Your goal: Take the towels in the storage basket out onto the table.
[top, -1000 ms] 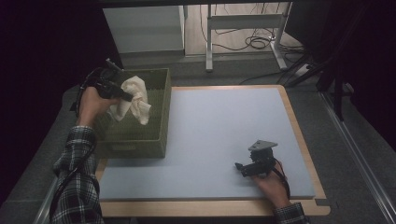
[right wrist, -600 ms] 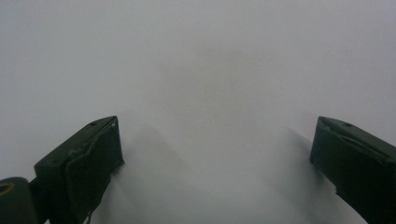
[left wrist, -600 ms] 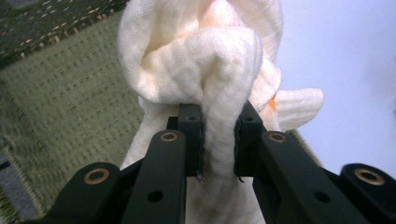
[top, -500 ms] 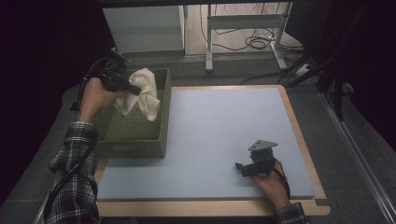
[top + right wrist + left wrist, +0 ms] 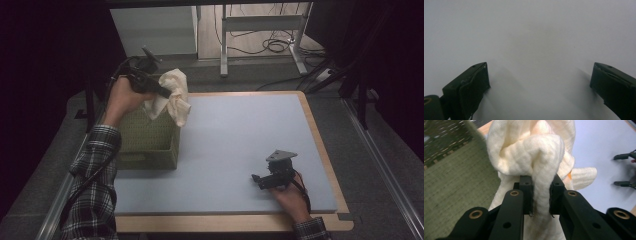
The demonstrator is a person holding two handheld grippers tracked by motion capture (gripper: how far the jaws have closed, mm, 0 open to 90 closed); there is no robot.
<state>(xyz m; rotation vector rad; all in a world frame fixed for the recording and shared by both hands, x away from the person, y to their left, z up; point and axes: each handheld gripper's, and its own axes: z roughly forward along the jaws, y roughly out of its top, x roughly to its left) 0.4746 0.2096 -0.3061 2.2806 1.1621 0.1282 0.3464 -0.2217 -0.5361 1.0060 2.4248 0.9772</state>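
A cream cloth [image 5: 172, 97] hangs in the air over the right rim of an olive green basket [image 5: 145, 137], reaching out above the pale blue mat [image 5: 240, 140]. My left gripper [image 5: 162, 94] is shut on a fold of the cloth [image 5: 541, 152], which bunches above the jaws and drapes below them. The basket's woven wall [image 5: 456, 190] lies under and left of the cloth. Near the mat's front right, my right gripper [image 5: 257, 181] rests low and open, with bare mat [image 5: 536, 50] between its wide-set jaws.
The mat lies on a wooden table [image 5: 327, 165] edged by a metal rail [image 5: 385, 165]. A white cabinet [image 5: 155, 30] and a metal stand [image 5: 260, 35] with floor cables stand beyond the far edge. The other gripper's jaw tips [image 5: 624, 170] appear at the right of the left gripper view.
My left gripper has lifted the cloth up out of the basket and carried it right, over the basket's rim. The right gripper has stayed where it was.
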